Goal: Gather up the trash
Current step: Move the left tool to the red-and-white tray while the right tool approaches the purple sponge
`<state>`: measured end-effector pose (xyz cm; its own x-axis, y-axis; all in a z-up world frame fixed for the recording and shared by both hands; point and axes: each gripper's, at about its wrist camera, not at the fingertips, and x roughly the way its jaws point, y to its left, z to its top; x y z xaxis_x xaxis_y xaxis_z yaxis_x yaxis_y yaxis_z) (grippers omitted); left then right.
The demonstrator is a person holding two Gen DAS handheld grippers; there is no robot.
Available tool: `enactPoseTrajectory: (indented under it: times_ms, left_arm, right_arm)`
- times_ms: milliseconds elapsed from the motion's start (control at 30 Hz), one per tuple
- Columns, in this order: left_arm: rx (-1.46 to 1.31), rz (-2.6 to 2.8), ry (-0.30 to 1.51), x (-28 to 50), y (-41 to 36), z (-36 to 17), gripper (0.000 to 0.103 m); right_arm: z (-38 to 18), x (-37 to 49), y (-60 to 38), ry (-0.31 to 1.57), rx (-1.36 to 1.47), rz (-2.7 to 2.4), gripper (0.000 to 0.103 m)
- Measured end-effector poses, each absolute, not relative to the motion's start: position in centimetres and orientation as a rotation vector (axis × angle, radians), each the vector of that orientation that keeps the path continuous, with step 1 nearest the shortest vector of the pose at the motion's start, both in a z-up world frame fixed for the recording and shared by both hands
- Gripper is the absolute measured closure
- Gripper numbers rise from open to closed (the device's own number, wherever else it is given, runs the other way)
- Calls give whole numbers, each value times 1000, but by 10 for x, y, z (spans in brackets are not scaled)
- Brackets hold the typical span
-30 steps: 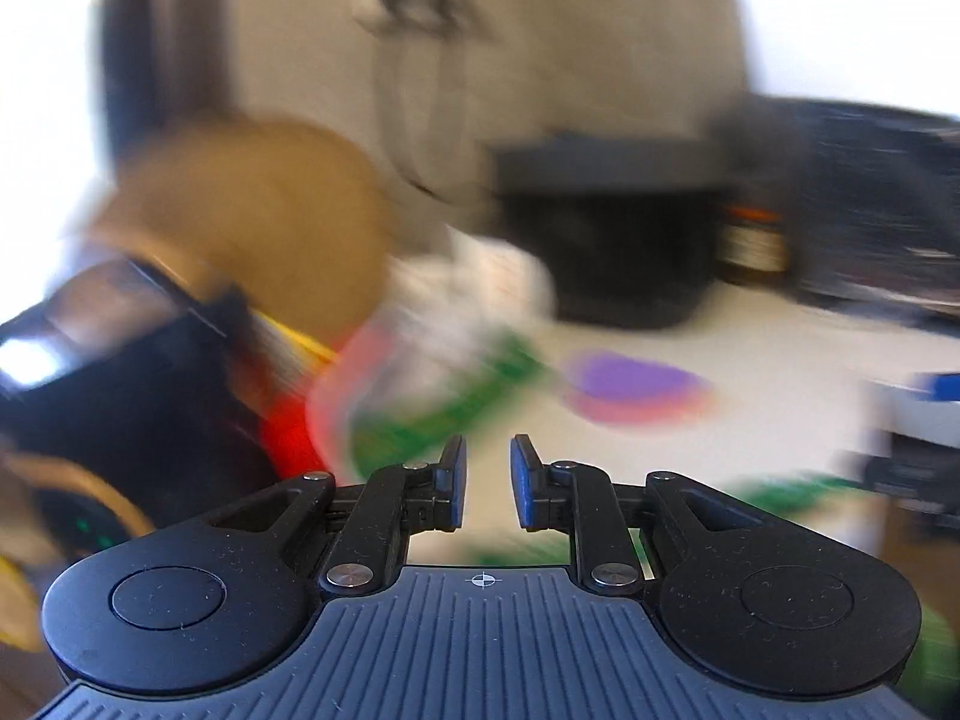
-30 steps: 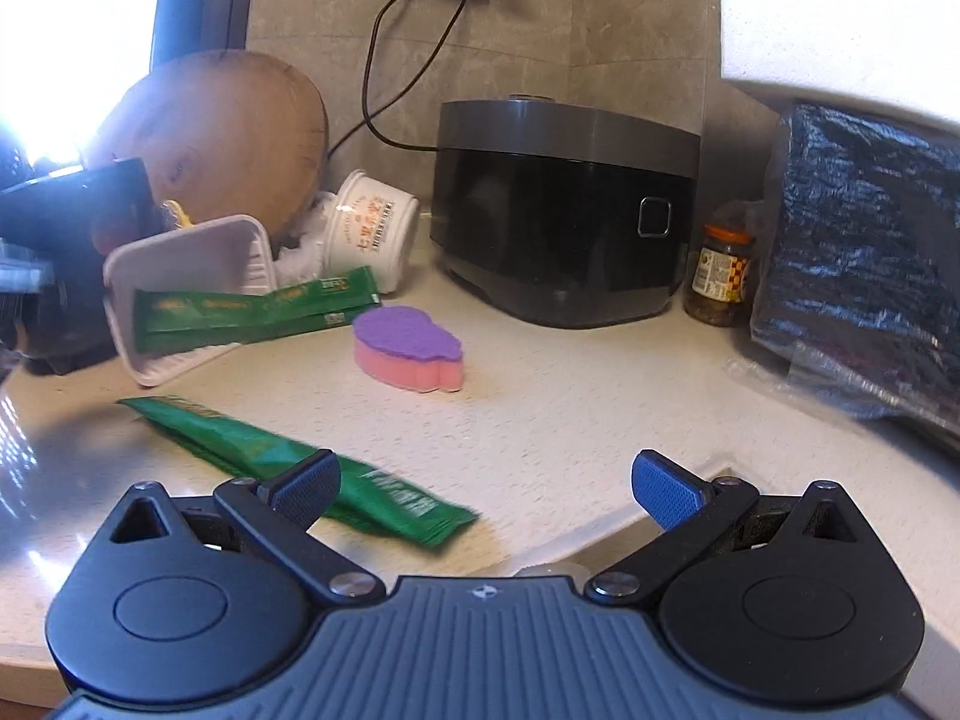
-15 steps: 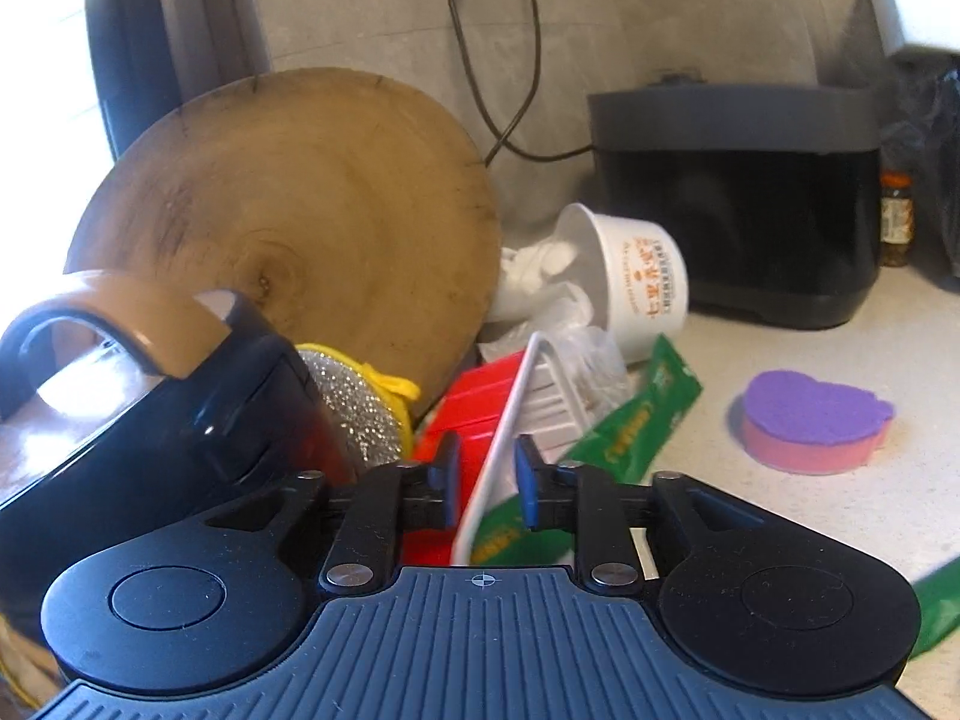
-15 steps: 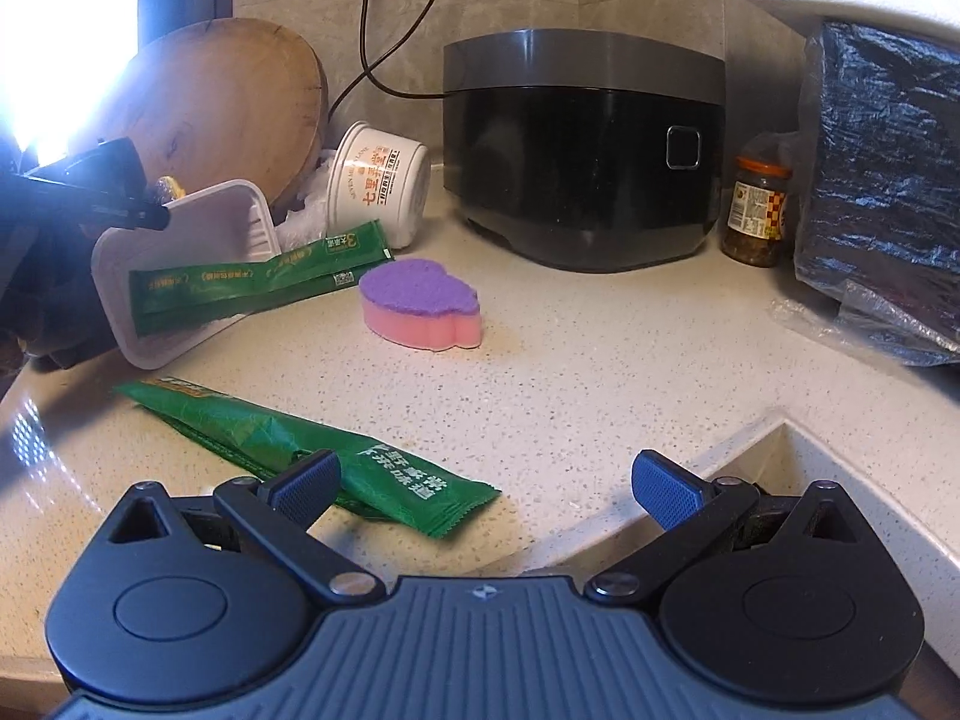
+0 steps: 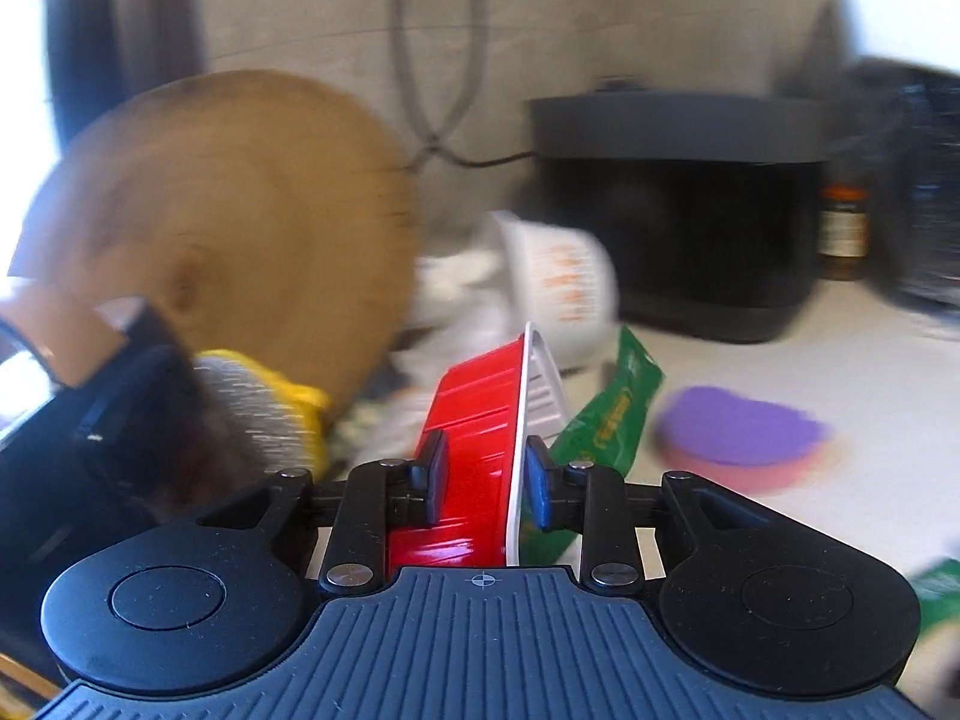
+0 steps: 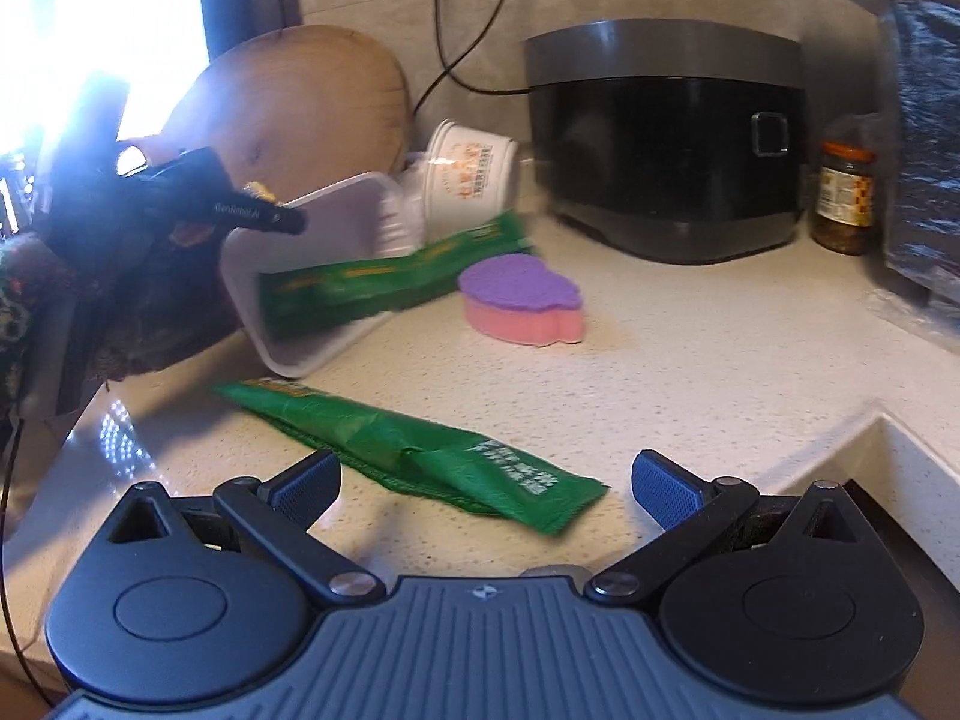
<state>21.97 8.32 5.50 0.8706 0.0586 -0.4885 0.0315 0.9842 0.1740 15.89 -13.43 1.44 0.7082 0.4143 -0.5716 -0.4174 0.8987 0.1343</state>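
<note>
My left gripper [image 5: 485, 477] is shut on the rim of a red-and-white plastic food tray [image 5: 474, 438], held on edge. In the right wrist view the same tray [image 6: 312, 276] is tilted with a green wrapper [image 6: 384, 282] lying in it, and the left gripper [image 6: 240, 210] grips its upper edge. My right gripper [image 6: 486, 492] is open and empty, just above a second green wrapper [image 6: 420, 456] lying flat on the counter. A white paper cup [image 6: 468, 174] lies on its side behind the tray, with crumpled white paper beside it.
A purple-and-pink sponge [image 6: 522, 300] sits mid-counter. A black rice cooker [image 6: 666, 144], a jar [image 6: 843, 198] and a dark bag [image 6: 924, 150] stand at the back right. A round wooden board [image 6: 288, 102] leans on the wall. A sink edge [image 6: 870, 438] lies at the right.
My left gripper has closed on the tray's rim and tilted it up. My right gripper has moved forward and lower toward the flat green wrapper, still open.
</note>
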Motion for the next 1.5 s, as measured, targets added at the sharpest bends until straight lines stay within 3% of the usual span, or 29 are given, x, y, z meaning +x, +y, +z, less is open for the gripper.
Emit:
enactPoseTrajectory:
  times_ms: [400, 700, 900, 1200, 1500]
  left_arm:
    - [129, -164, 516, 162, 65, 62, 74]
    - [113, 3, 623, 177, 98, 36, 74]
    - [133, 2, 687, 181, 102, 14, 74]
    - [188, 5, 665, 153, 111, 14, 77]
    - [33, 18, 651, 153, 138, 18, 77]
  right_arm:
    - [-1, 205, -131, 588, -221, 114, 0]
    - [25, 214, -170, 635, 262, 434, 0]
    - [3, 225, -125, 786, 108, 478, 0]
    - [1, 219, -103, 831, -3, 462, 0]
    - [5, 225, -99, 907, -54, 490, 0]
